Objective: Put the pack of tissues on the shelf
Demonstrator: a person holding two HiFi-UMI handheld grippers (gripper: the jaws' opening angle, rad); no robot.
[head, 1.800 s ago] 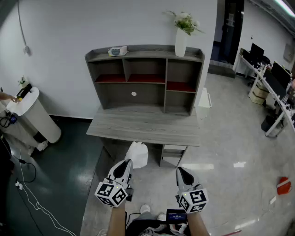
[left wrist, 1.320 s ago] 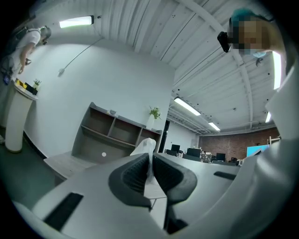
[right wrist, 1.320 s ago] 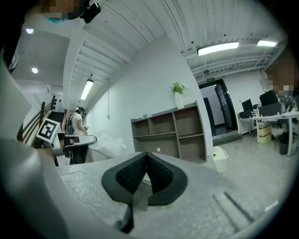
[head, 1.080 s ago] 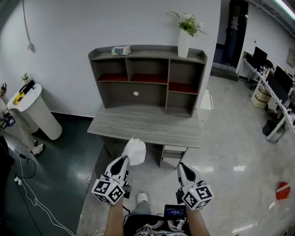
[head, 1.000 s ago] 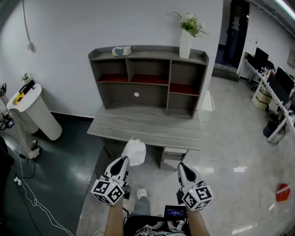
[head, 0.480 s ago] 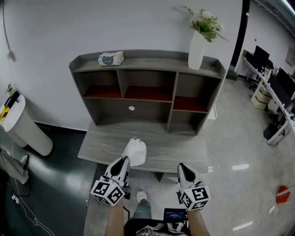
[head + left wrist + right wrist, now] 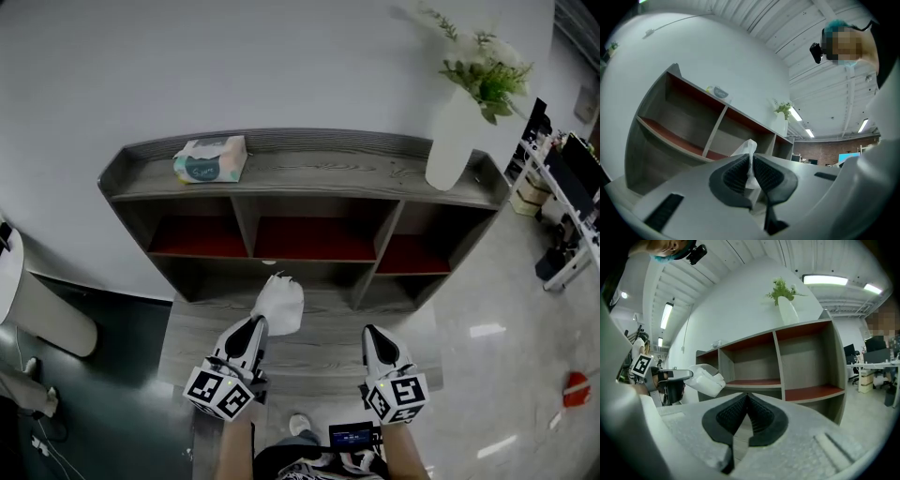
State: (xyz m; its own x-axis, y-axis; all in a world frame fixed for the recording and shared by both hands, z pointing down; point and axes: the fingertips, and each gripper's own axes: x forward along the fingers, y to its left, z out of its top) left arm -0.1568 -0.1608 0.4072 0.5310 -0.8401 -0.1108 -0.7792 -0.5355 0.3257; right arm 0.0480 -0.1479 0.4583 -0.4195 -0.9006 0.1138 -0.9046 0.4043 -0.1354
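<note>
A white soft pack of tissues (image 7: 278,305) sticks up from my left gripper (image 7: 253,326), which is shut on its lower edge. In the left gripper view the pack's wrapper (image 7: 746,149) is pinched between the ribbed pads. The pack hangs over the desk top (image 7: 319,345), in front of the grey shelf unit (image 7: 309,171) with red-lined compartments. My right gripper (image 7: 373,335) is level with the left one, shut and holding nothing. The right gripper view shows the pack (image 7: 707,380) off to its left, with the shelf compartments (image 7: 806,392) ahead.
A teal and white tissue box (image 7: 211,159) lies on the left of the shelf's top board. A white vase with flowers (image 7: 452,139) stands on the right of that board. A white round bin (image 7: 37,309) is at the left, and office desks (image 7: 572,206) are far right.
The view has closed in on the shelf unit, which now fills the middle of the head view. Both grippers keep the same pose, the left still holding the pack.
</note>
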